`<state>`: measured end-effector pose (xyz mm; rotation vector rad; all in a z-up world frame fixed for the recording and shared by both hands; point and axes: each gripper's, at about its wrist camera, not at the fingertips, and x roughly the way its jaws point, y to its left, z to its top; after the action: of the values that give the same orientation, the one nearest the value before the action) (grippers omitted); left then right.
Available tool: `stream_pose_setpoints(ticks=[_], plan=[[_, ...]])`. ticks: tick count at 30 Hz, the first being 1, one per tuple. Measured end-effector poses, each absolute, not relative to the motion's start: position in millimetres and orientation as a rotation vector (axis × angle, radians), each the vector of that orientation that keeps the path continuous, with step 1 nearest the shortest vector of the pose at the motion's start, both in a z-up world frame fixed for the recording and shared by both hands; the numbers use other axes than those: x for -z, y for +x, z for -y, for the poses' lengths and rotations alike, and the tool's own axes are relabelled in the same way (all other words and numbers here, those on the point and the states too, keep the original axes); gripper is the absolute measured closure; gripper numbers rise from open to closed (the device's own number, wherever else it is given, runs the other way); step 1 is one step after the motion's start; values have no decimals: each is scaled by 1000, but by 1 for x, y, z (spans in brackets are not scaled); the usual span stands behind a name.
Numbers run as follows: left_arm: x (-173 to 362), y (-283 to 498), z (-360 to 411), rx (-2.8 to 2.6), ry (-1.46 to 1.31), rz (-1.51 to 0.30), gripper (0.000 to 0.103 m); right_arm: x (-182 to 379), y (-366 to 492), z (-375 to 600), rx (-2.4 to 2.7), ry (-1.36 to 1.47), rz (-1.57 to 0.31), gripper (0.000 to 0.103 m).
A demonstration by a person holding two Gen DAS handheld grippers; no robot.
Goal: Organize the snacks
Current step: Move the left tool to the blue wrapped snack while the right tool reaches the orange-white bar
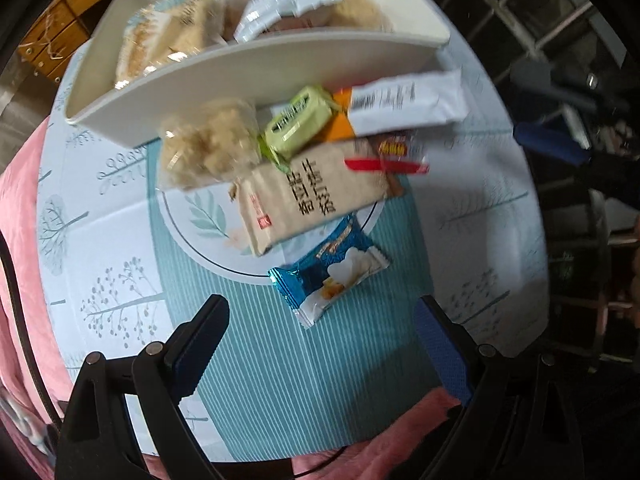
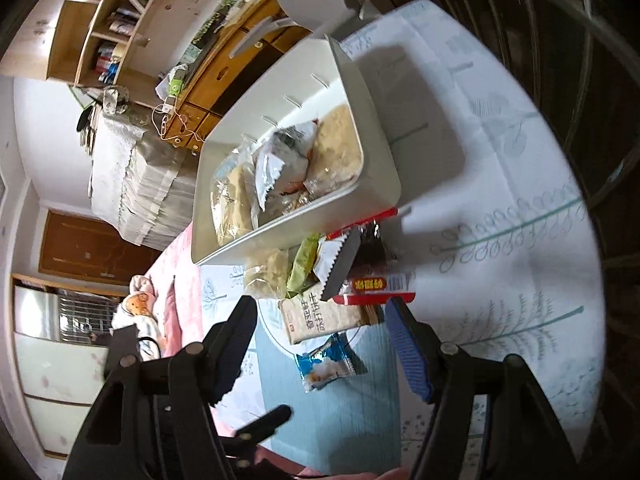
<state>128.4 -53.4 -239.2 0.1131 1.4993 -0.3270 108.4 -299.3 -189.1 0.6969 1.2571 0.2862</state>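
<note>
A white bin (image 1: 256, 60) (image 2: 384, 176) holds several wrapped snacks. In front of it lie loose snacks: a clear bag of puffed bites (image 1: 208, 144) (image 2: 266, 272), a green packet (image 1: 300, 120) (image 2: 302, 260), a white and orange bar (image 1: 404, 104), a red packet (image 1: 396, 156) (image 2: 372, 288), a tan cracker pack (image 1: 304, 196) (image 2: 320, 316) and a blue packet (image 1: 332, 272) (image 2: 326, 364). My left gripper (image 1: 320, 316) is open and empty just short of the blue packet. My right gripper (image 2: 320, 320) is open and empty, with the cracker pack between its fingers.
The round table has a tree-print cloth (image 1: 120, 220) (image 2: 500, 240) over a pink cover (image 1: 16, 208). Wooden shelves and drawers (image 2: 120, 20) stand behind the bin. A dark metal grille (image 1: 540, 12) is past the table's right edge.
</note>
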Motion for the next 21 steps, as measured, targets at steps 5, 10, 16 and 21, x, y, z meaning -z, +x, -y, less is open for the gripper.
stream_pose_setpoints(ticks=[5, 10, 16, 21], plan=[[261, 129, 65, 363, 201, -1468, 10, 213, 115, 303, -278, 776, -1304, 43], [276, 131, 71, 415, 208, -1449, 10, 229, 125, 302, -286, 822, -1331, 50], [293, 133, 77, 436, 271, -1434, 17, 243, 137, 298, -306, 845, -1349, 61], [303, 131, 84, 452, 350, -1426, 20, 251, 148, 296, -329, 857, -1356, 72]])
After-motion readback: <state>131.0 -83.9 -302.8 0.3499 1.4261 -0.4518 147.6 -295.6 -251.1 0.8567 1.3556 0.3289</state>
